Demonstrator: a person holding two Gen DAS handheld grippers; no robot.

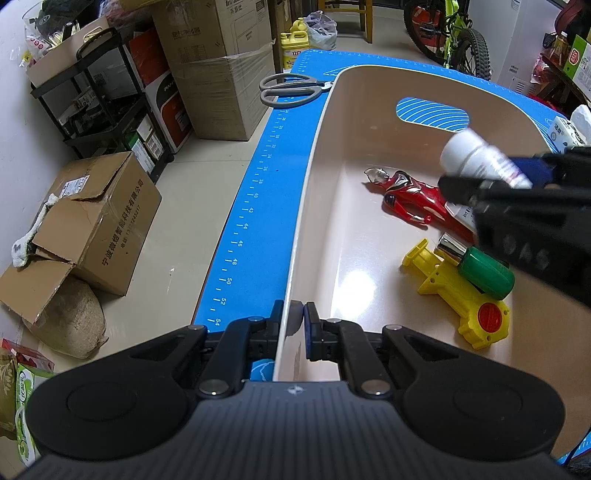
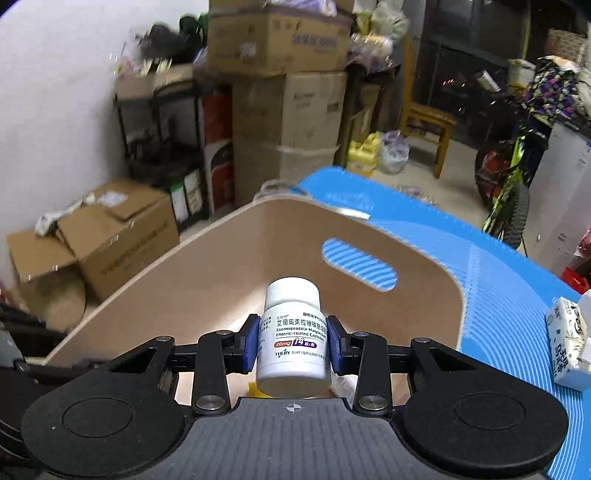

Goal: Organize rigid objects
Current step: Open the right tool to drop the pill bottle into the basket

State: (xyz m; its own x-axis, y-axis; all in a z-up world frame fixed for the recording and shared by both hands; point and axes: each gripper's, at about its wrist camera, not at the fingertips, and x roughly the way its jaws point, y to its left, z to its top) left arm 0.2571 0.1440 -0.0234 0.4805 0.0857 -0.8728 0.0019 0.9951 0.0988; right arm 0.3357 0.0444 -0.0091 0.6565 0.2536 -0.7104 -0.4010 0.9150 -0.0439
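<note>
A beige bin (image 1: 314,155) stands on the blue mat (image 1: 258,177). My left gripper (image 1: 297,321) is shut on the bin's near rim, one pad on each side of the wall. Over the bin's right side my right gripper (image 1: 491,173) is shut on a white pill bottle (image 1: 476,157), cap pointing away. In the right wrist view the white pill bottle (image 2: 293,339) sits between the blue pads (image 2: 251,341) above the bin (image 2: 221,258). On the bin floor lie a red figure (image 1: 413,195), a yellow toy (image 1: 454,291) and a green bottle (image 1: 484,271).
Grey scissors (image 1: 288,88) lie on the mat beyond the bin's far left corner. A tissue pack (image 2: 567,339) sits on the mat to the right of the bin. Cardboard boxes (image 1: 99,218), a black shelf and a bicycle (image 1: 454,33) stand around the table.
</note>
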